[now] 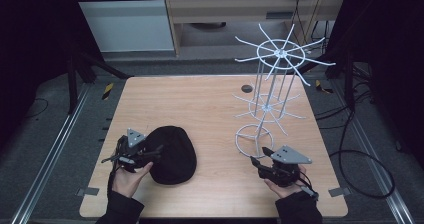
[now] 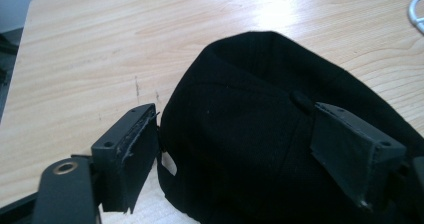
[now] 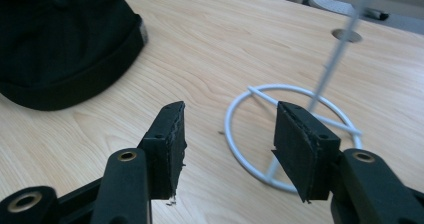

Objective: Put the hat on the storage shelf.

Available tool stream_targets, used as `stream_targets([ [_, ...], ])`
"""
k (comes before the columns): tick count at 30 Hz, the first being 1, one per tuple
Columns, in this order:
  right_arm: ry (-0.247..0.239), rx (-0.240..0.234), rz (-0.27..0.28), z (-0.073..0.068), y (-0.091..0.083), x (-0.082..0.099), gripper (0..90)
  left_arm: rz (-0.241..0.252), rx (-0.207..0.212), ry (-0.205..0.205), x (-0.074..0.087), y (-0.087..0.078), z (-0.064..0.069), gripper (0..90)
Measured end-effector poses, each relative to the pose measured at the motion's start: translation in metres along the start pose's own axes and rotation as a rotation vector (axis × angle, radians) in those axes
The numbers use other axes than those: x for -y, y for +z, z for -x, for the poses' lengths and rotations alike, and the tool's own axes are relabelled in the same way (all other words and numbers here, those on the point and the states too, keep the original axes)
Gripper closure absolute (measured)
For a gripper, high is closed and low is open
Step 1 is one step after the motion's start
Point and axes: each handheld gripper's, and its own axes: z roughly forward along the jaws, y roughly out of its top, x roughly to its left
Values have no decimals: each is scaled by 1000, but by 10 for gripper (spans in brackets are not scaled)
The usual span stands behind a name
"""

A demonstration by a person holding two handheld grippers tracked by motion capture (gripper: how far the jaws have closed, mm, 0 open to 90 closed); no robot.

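From the high view I see the counter [image 1: 210,114] lit softly from above while the room around it falls nearly black. In the left gripper view a pale glare washes the far wood, and the black cap [image 2: 260,134] swallows its own detail. My right gripper view is sharp up close; the far background goes soft
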Motion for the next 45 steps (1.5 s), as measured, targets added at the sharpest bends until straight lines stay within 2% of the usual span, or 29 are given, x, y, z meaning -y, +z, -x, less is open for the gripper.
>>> stream_targets([
  [3,6,35,-7,8,-6,6,454,-10,1,-9,1,2,0,154],
  [4,12,45,-8,11,-8,8,452,-28,13,-14,2,4,1,151],
  [6,17,53,-8,14,-10,10,452,-38,14,-18,3,7,1,150],
  [9,47,70,-8,22,-13,14,451,-67,42,-29,5,13,2,171],
  [11,56,74,-9,25,-13,16,453,-72,48,-30,6,15,2,275],
  [12,64,73,-12,26,-13,16,455,-73,53,-39,6,16,1,275],
  [13,57,81,-14,28,-12,18,458,-75,54,-40,6,16,1,380],
  [15,65,80,-18,29,-13,18,460,-77,46,-39,5,16,0,480],
  [16,62,85,-19,30,-12,18,462,-78,34,-42,5,15,-1,480],
  [18,62,106,-24,36,-13,21,466,-82,25,-55,5,17,-4,602],
  [20,66,109,-26,37,-14,21,468,-82,24,-59,5,17,-5,633],
  [23,81,124,-27,42,-16,23,472,-79,32,-66,6,17,-7,742],
  [27,83,143,-34,49,-16,26,475,-42,56,-79,5,11,-9,801],
  [31,99,166,-41,58,-18,30,477,36,97,-93,2,-1,-11,833],
  [32,107,177,-43,62,-19,32,476,73,115,-96,1,-7,-11,842],
  [33,107,177,-43,62,-19,32,476,73,115,-96,1,-7,-11,845],
  [35,112,188,-43,67,-20,34,475,118,136,-100,-1,-15,-12,847],
  [37,130,192,-49,70,-21,35,473,174,150,-97,-3,-24,-12,851],
  [38,130,192,-49,70,-21,35,473,174,150,-97,-3,-24,-12,851],
  [41,133,209,-56,75,-21,39,469,251,177,-88,-6,-37,-11,854],
  [42,135,208,-57,76,-21,39,467,251,177,-88,-6,-37,-11,854],
  [43,138,210,-58,77,-21,39,467,287,190,-83,-8,-43,-10,855],
  [45,137,211,-59,77,-21,40,466,305,195,-79,-9,-46,-10,855],
])
